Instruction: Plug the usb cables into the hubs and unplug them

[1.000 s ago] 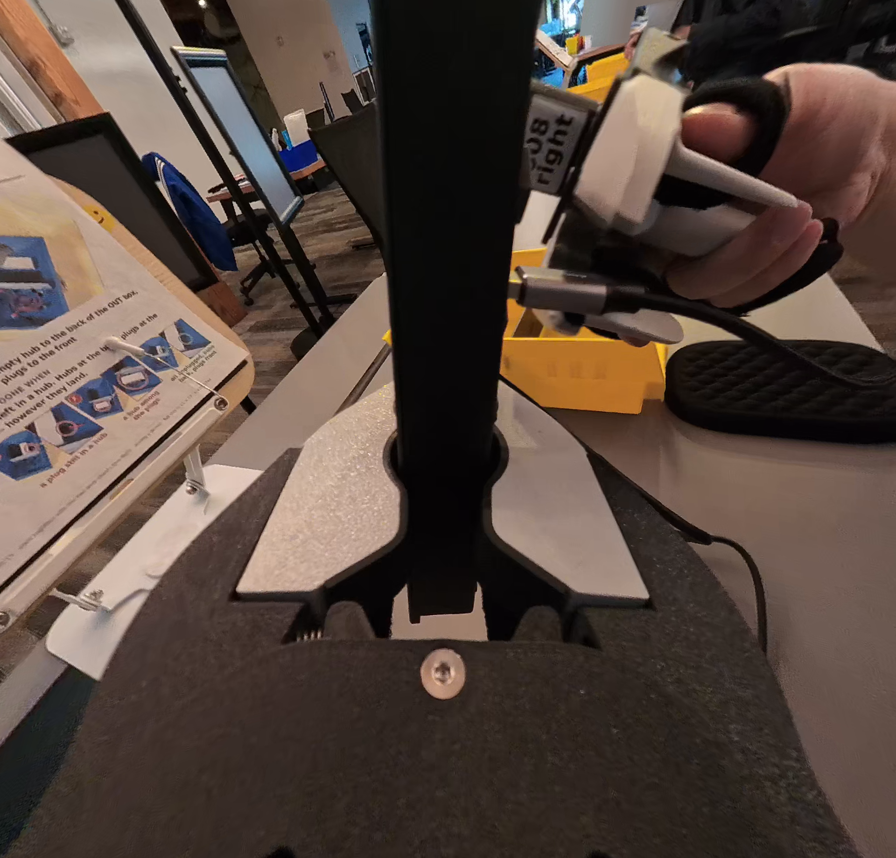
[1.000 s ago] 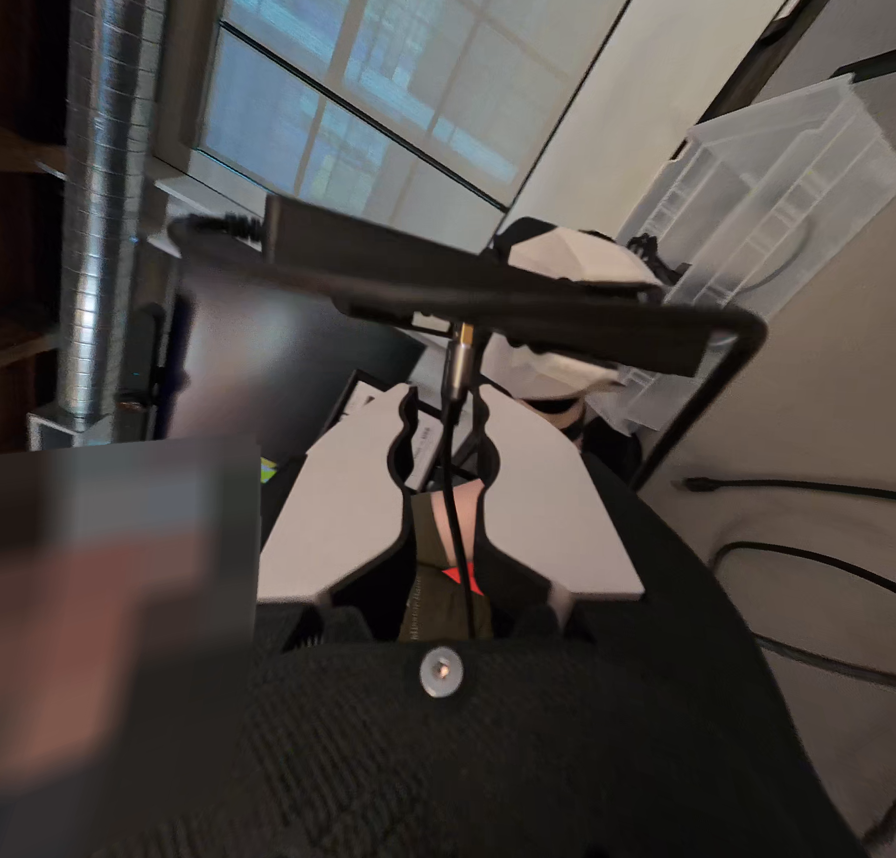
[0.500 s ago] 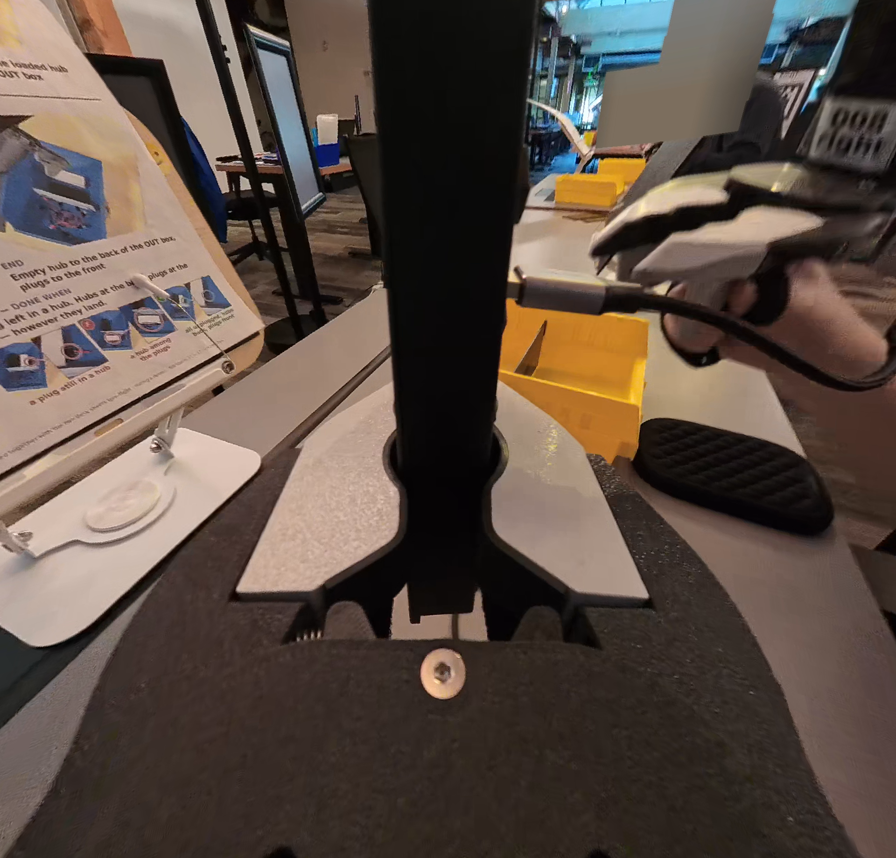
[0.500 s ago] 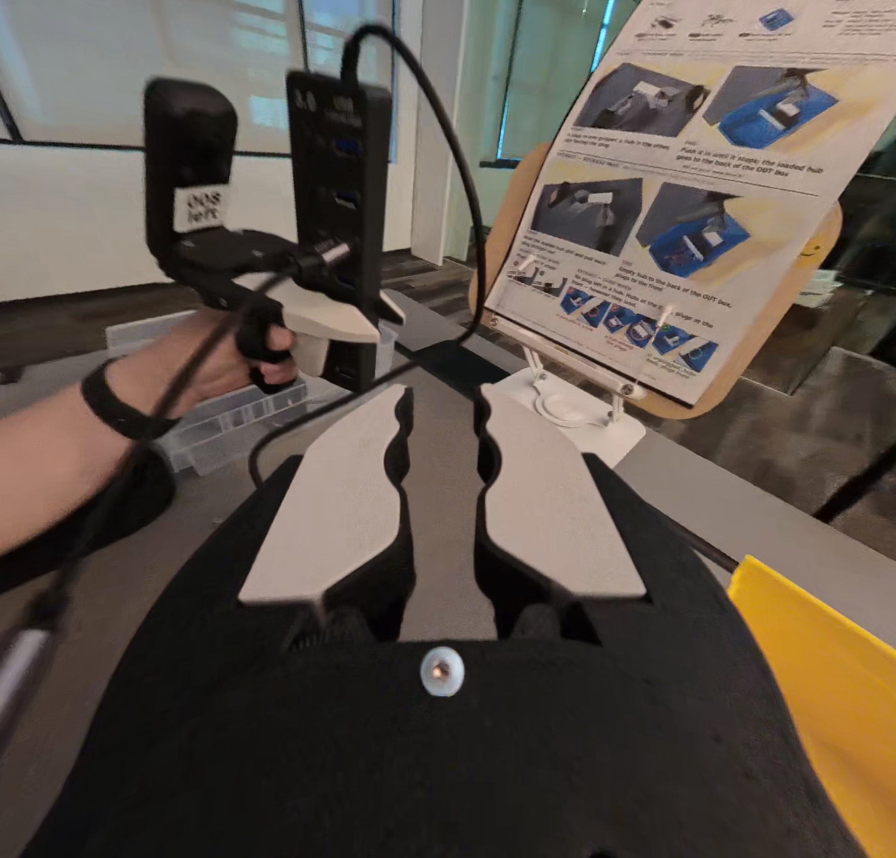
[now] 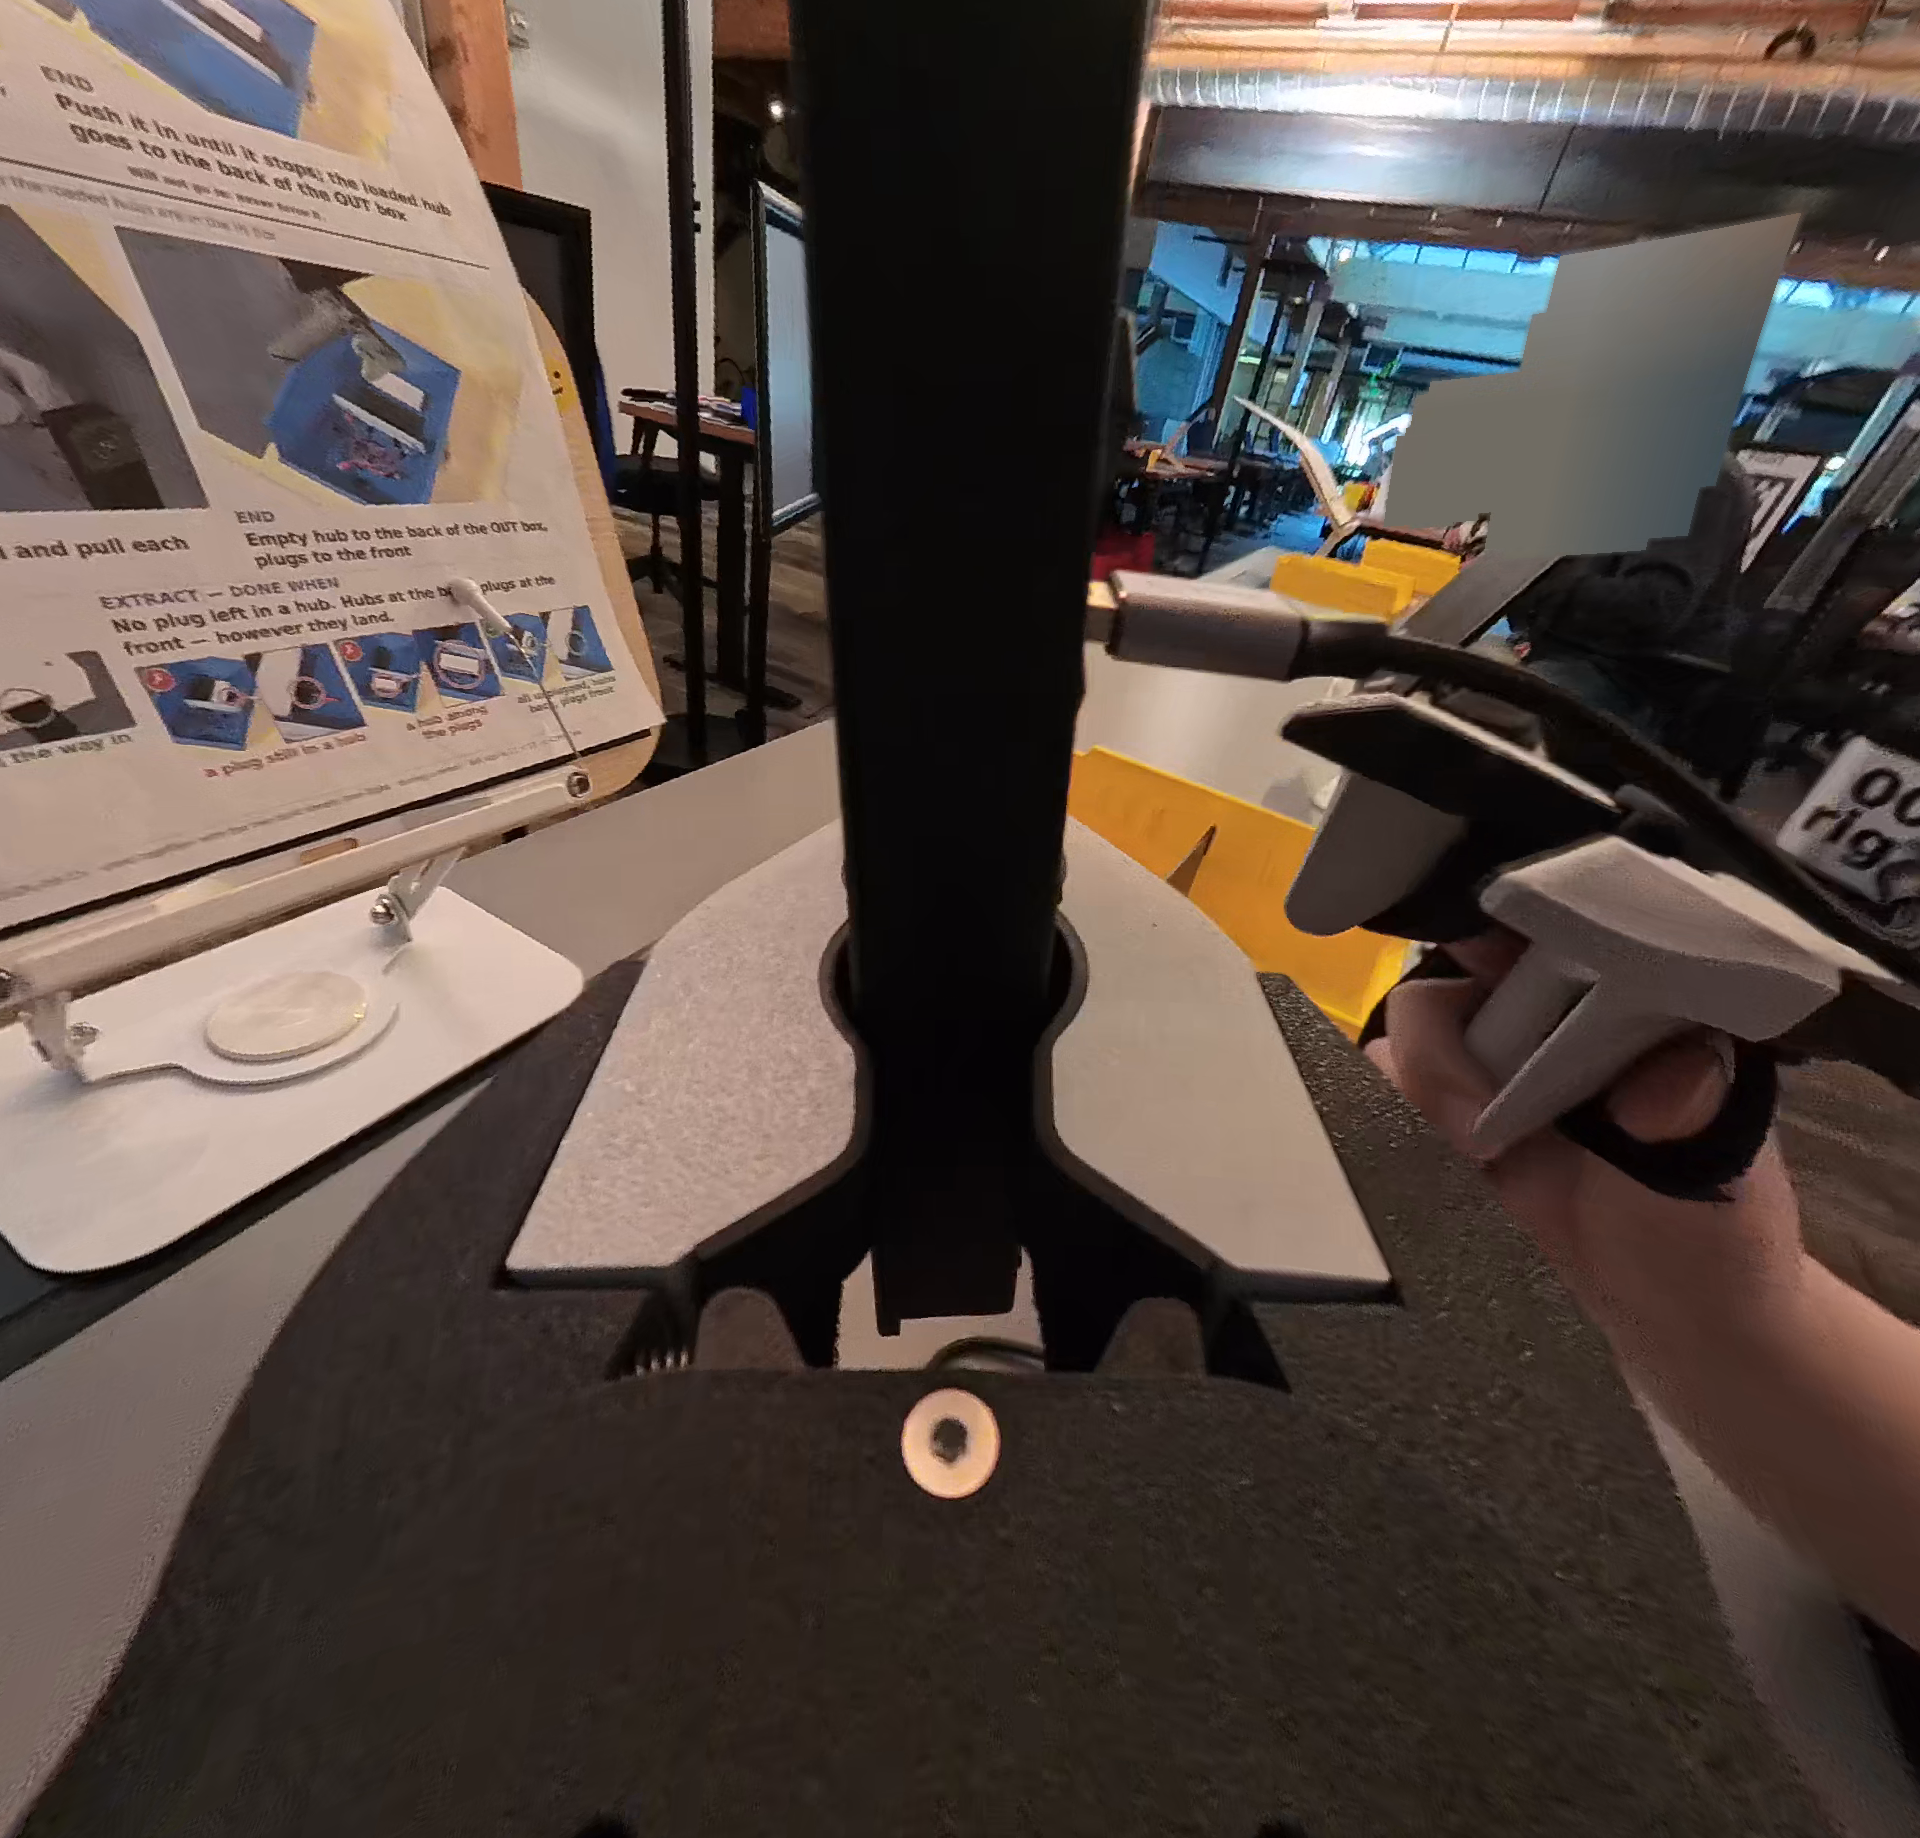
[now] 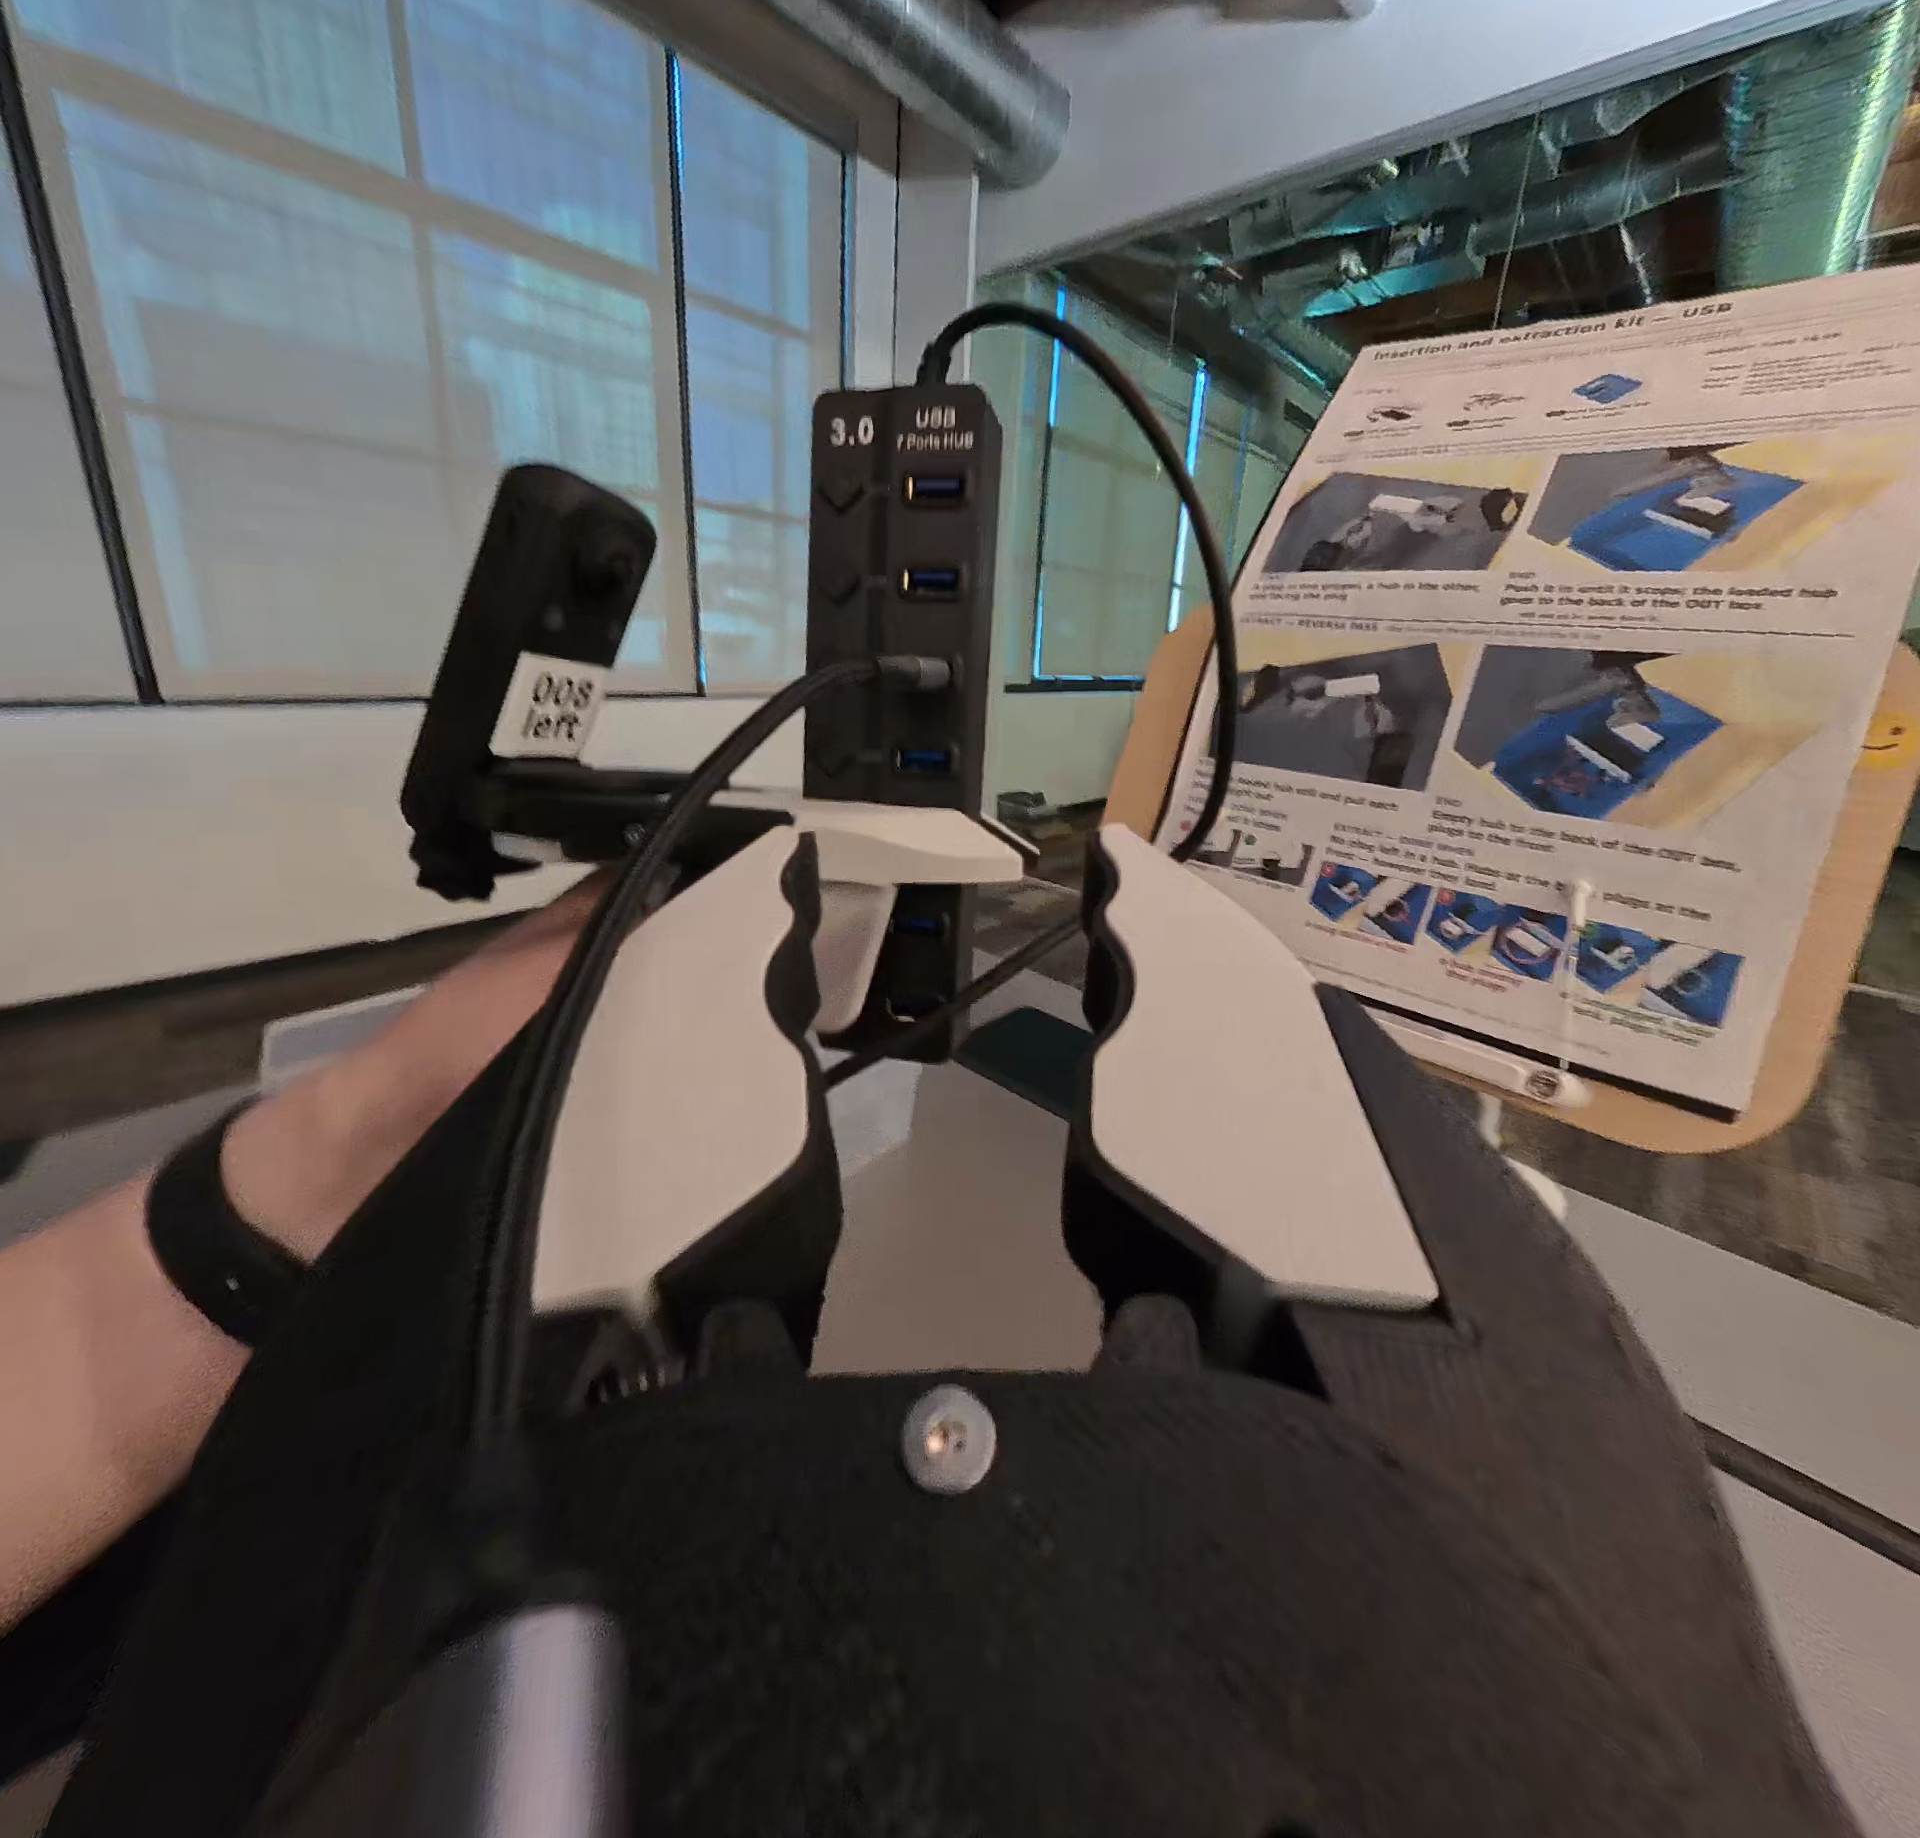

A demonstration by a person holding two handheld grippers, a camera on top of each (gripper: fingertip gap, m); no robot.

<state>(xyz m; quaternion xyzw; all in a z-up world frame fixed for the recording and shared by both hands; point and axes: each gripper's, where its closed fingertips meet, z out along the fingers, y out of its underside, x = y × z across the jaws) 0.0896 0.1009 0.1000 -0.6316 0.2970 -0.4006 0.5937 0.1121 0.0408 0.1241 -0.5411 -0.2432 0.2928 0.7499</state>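
My left gripper (image 5: 956,915) is shut on a black USB hub (image 5: 956,438) and holds it upright above the table. A grey-shelled USB plug (image 5: 1195,635) sits in a port on the hub's right side. In the right wrist view the hub (image 6: 904,583) shows its row of blue ports, with the plug (image 6: 914,671) in the third from the top. The plug's black cable (image 6: 623,905) droops down past my right gripper's left finger. My right gripper (image 6: 951,853) is open and empty, a short way in front of the hub; it also shows in the left wrist view (image 5: 1455,853).
An instruction sheet on a wooden stand (image 5: 260,438) with a white base (image 5: 260,1040) stands on the grey table (image 5: 644,853); it also shows in the right wrist view (image 6: 1558,697). A yellow bin (image 5: 1195,853) sits behind the hub. The hub's own cable (image 6: 1195,541) loops down on the right. The gap from one gripper's tips to the other's is roughly 7 cm.
My right gripper has let go of the plug, drawn back from the hub and opened wider. The plug stays in the hub. My left gripper has tilted the hub up a little.
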